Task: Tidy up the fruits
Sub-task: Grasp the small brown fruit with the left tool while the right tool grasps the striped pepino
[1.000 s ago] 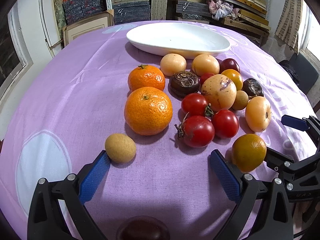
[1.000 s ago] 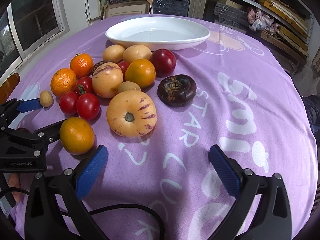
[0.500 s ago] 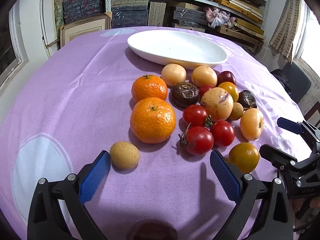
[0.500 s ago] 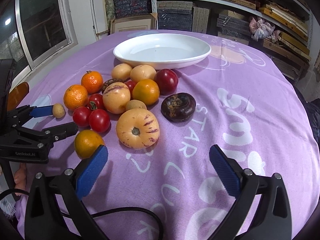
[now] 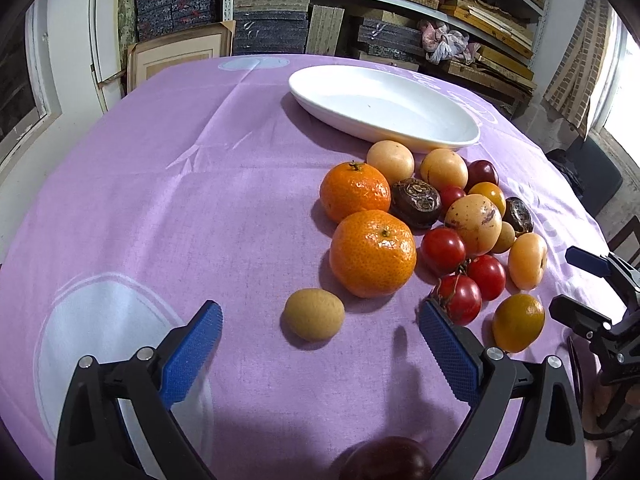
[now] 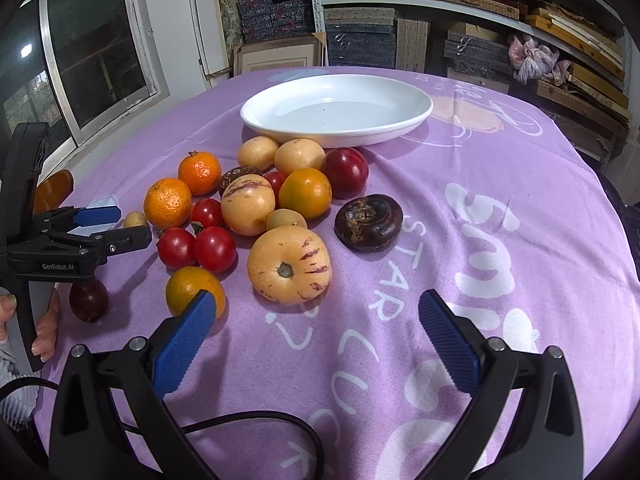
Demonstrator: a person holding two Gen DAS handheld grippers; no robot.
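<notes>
A round counter [image 6: 520, 184] draped in woven lilac cloth with white printed lettering carries everything. At its far side sits a smooth, glossy white oval dish [image 6: 416, 114], shallow and holding nothing. Just in front of it the fruits cluster, many touching: a pale yellow pepino melon [image 6: 289, 271] with purple streaks, a second streaked one [image 6: 248, 204], two pebbly-skinned mandarins [image 5: 373, 253] [image 5: 354, 191], a dark, wrinkled, flattened mangosteen [image 6: 369, 222], a glossy deep-red plum [image 6: 345, 172], and shiny red tomatoes [image 5: 442, 250]. A greenish-orange citrus [image 6: 191, 287] lies at the near edge of the cluster. A small, matte tan fruit, possibly a longan [image 5: 314, 314], rests apart from the pile. The left hand-held gripper [image 5: 320, 350], black with ribbed blue pads, is spread wide with the tan fruit just ahead of its gap. The right hand-held gripper [image 6: 316, 340] is likewise spread, gripping nothing, over bare cloth near the pepino melon.
</notes>
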